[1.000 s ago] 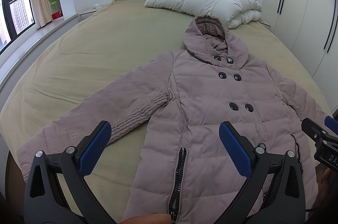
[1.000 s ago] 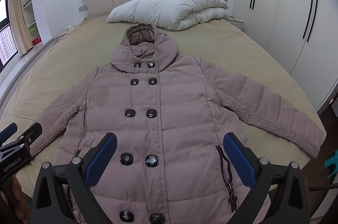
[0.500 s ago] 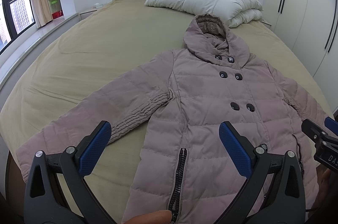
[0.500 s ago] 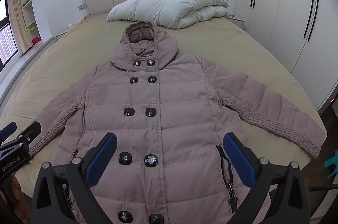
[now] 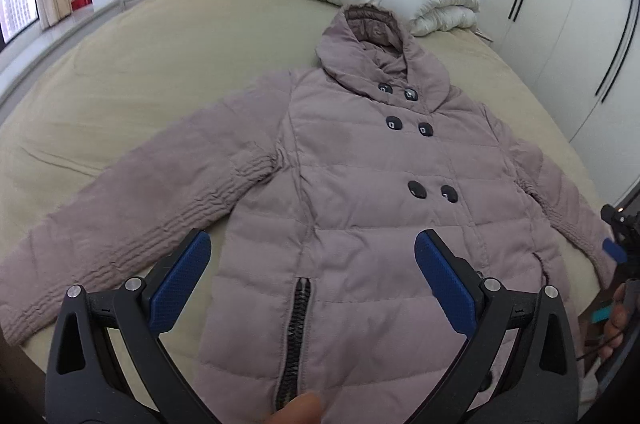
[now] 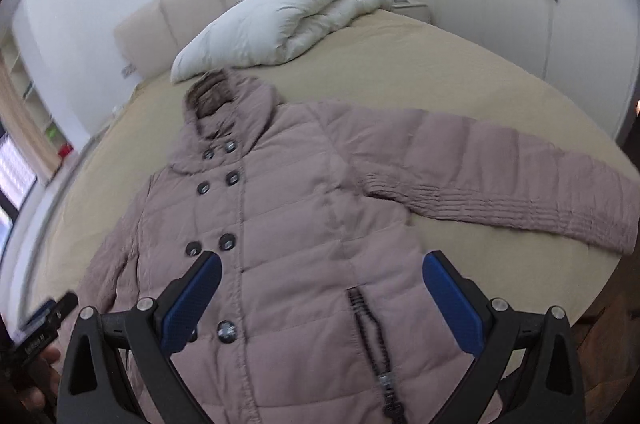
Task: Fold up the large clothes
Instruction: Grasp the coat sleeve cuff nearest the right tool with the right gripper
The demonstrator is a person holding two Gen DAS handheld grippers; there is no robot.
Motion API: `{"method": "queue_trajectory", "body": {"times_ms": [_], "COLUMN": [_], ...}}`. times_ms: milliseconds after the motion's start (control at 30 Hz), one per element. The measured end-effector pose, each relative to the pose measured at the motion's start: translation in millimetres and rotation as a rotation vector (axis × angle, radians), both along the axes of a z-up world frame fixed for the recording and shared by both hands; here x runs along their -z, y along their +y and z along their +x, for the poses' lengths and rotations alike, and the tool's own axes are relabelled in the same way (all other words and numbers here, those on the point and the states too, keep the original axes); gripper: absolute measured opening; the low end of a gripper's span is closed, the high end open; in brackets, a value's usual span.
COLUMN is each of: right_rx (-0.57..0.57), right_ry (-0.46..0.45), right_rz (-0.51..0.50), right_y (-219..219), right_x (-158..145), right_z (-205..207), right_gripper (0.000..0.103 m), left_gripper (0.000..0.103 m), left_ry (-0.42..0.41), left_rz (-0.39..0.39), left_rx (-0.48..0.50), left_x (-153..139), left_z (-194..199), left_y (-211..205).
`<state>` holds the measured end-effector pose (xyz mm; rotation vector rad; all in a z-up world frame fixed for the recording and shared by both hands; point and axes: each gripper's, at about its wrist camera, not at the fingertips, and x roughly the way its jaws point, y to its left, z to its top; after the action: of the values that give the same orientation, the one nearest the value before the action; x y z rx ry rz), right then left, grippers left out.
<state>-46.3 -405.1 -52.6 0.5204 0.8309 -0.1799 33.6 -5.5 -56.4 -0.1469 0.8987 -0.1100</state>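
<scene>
On the bed (image 5: 132,71), the coat (image 5: 360,207) is laid flat and unfolded, both tools (image 5: 312,276) (image 6: 320,288) are held open above its hem, and a sleeve grasp is judged next.

Mauve hooded puffer coat (image 5: 360,207) flat, sleeves spread.

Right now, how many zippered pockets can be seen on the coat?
2. One zipper runs down the coat on its left-sleeve side; the other zipper is on the right-sleeve side. None looks hidden.
</scene>
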Motion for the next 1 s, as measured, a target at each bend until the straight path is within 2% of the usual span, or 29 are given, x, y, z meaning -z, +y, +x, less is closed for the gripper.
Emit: {"method": "queue_trajectory", "body": {"times_ms": [33, 133, 267, 333, 433, 633, 700, 733, 767, 800, 867, 933, 1000], "right_rx": [0.069, 0.318, 0.556, 0.610, 0.645, 0.720, 0.736, 0.735, 0.729, 0.712, 0.658, 0.588, 0.487], "right_ry": [0.006, 0.000, -0.055, -0.078, -0.137, -0.266, -0.288, -0.280, -0.260, -0.231, -0.212, -0.202, -0.187], "right_rz": [0.062, 0.285, 0.445, 0.500, 0.598, 0.710, 0.708, 0.692, 0.658, 0.603, 0.529, 0.417, 0.246], "right_y": [-29.6, -126.0, -203.3, -224.7, -247.7, -285.9, -297.5, -301.8, -305.8, -307.7, -303.2, -288.2, -259.3], "right_x": [9.9, 49.4, 88.8, 102.8, 122.7, 148.6, 151.6, 151.6, 150.4, 143.9, 126.9, 99.1, 63.1], "right_z": [-4.8, -38.4, -84.8, -96.7, -104.7, -110.2, -109.9, -107.8, -106.0, -100.8, -92.7, -76.1, -52.8], "right_gripper": [0.103, 0.101, 0.096, 0.096, 0.091, 0.080, 0.079, 0.074, 0.064, 0.058, 0.031, 0.024, 0.023], "left_gripper": [0.103, 0.103, 0.103, 0.103, 0.103, 0.103, 0.103, 0.103, 0.103, 0.103, 0.103, 0.103, 0.103], "left_ry": [0.016, 0.016, -0.070, -0.057, 0.050, 0.046, 0.042, 0.041, 0.039, 0.038, 0.043, 0.041, 0.038], "left_rz": [-0.049, -0.114, -0.112, -0.080, -0.082, -0.163, -0.198, -0.219, -0.238, -0.255, -0.294, -0.325, -0.355], "left_rx": [0.002, 0.009, 0.036, 0.059, 0.078, 0.092, 0.091, 0.093, 0.095, 0.095, 0.101, 0.101, 0.101], "left_x": [4.6, 13.6, 13.4, 14.8, 23.2, 26.5, 26.8, 27.1, 27.1, 27.3, 27.9, 28.2, 28.0], "left_z": [5.3, 18.6, 27.7, 34.9, 50.9, 58.7, 60.8, 61.8, 62.5, 63.8, 67.8, 71.8, 75.2], "left_y": [1.1, -2.7, -19.1, -31.0, -41.5, -42.5, -39.1, -37.0, -34.8, -33.2, -29.6, -26.5, -23.0]}}
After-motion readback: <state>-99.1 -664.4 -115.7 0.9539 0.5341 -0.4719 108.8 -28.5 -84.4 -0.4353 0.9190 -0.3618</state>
